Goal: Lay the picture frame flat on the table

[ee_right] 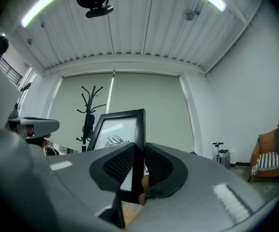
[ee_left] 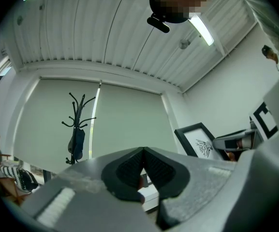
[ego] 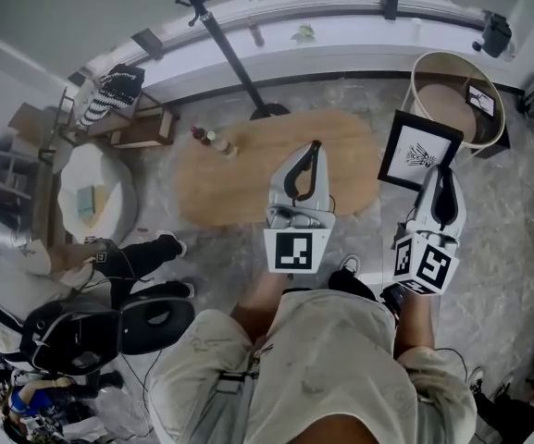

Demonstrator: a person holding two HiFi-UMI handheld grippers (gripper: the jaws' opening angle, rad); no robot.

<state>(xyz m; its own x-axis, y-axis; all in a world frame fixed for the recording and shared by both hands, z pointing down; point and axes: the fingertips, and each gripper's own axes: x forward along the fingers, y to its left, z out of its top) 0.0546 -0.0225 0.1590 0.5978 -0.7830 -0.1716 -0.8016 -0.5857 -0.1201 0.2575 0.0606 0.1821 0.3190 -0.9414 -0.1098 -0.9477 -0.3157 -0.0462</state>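
Head view: an oval wooden table (ego: 248, 178) is seen ahead of the person, on a pale marbled floor (ego: 516, 248). A black coat stand (ego: 234, 54) is planted just past the table's far edge. A round tub (ego: 456, 95) sits beyond the table's right end.

The picture frame (ego: 419, 151), black-edged with a white print, is held in the air just off the table's right end, over the floor and not on the tabletop. It is tilted, not flat.

The right gripper (ee_right: 138, 149) is clamped on the frame: one black side rail is pinched between the ribbed pads (ee_right: 120, 163), and the jaws are kept partly apart by the rail's thickness. The frame stands upright out of the jaws in the right gripper view.

The left gripper (ee_left: 143, 151) is raised over the table's right half. Its jaws are pressed together at the tips, and nothing is held between them.

Small bottles (ego: 213, 141) are grouped on the table's left part.
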